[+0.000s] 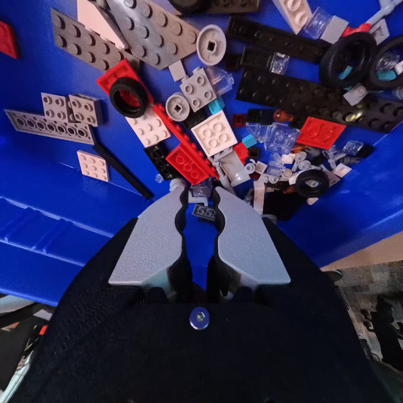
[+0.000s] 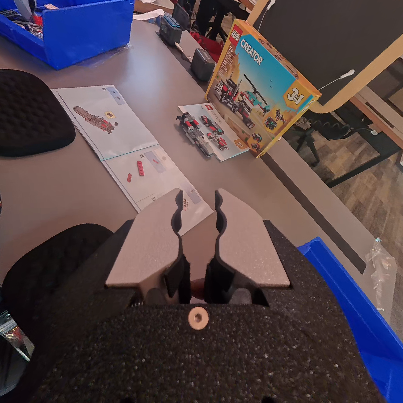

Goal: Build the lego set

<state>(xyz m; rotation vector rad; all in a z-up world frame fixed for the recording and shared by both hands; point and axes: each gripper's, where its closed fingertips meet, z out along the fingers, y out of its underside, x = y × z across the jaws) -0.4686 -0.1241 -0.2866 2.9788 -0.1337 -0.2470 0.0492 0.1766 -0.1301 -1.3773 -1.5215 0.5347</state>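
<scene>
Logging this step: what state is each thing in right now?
left hand-held gripper: open, empty, over the blue bin of loose bricks.
right hand-held gripper: open, empty, above the table.
instruction booklet: lying open.
two red plates: loose on the booklet.
truck model: partly built.
set box: standing.
</scene>
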